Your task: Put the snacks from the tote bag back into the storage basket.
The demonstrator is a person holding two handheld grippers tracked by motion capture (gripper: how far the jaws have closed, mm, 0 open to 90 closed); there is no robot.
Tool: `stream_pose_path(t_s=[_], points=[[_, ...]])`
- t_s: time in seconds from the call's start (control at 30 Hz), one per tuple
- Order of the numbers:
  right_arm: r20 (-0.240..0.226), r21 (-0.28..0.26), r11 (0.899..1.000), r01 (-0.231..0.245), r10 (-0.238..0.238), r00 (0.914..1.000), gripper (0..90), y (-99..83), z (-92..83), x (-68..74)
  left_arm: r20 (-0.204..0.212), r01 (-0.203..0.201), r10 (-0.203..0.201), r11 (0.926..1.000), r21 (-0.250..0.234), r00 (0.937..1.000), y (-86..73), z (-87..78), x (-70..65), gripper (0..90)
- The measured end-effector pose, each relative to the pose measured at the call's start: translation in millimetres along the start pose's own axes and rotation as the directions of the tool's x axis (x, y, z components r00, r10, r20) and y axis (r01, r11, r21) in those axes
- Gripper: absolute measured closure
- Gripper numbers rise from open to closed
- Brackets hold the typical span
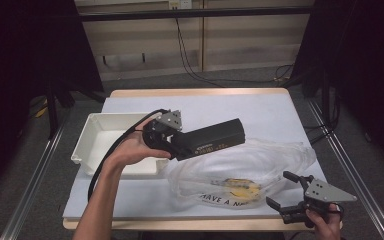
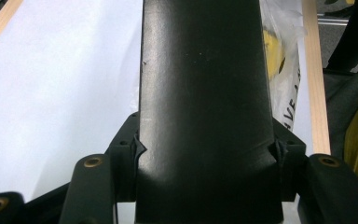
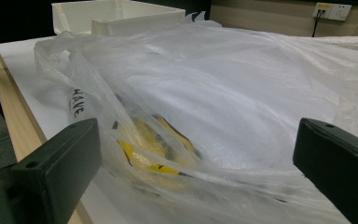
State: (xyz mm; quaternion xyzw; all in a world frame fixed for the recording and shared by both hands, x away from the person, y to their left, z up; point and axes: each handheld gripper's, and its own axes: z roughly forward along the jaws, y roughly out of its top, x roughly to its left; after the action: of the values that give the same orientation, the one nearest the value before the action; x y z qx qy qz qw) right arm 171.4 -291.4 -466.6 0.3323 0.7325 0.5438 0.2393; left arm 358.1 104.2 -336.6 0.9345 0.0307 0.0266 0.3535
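Matte black box (image 1: pixel 215 139), long and rectangular, above a crinkled clear plastic bag (image 1: pixel 260 162).
Your left gripper (image 1: pixel 167 131) clamps the box mid-table; your right gripper (image 1: pixel 286 192) gapes, near right, at the bag.

High cam looked down over the table (image 1: pixel 280 107). Left gripper cam sat tight behind a black box (image 2: pixel 205 112); right cam faced the plastic bag (image 3: pixel 223 93) close up, which the high cam also caught.

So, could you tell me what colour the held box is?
Black box, clearest in the high view.
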Motion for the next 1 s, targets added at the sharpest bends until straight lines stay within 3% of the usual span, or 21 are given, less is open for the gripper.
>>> stream_pose_path(t_s=[0.43,0.77,1.0], points=[[0.007,0.000,1.000,0.008,-0.008,0.9999,0.5,-0.7,0.3,0.0,-0.055,0.025,-0.025,0.9997,-0.001,0.9982,-15.8,-31.4,9.3,42.9],[0.005,0.003,1.000,0.008,-0.008,1.0000,0.2,-0.7,0.5,0.6,-0.086,0.054,-0.055,0.9985,-0.013,0.9948,-31.0,-45.5,14.0,42.8],[0.003,0.003,1.000,0.006,-0.006,1.0000,0.0,-0.6,0.0,0.1,-0.113,0.066,-0.065,0.9978,0.005,0.9915,-39.1,-54.0,18.8,42.8]])
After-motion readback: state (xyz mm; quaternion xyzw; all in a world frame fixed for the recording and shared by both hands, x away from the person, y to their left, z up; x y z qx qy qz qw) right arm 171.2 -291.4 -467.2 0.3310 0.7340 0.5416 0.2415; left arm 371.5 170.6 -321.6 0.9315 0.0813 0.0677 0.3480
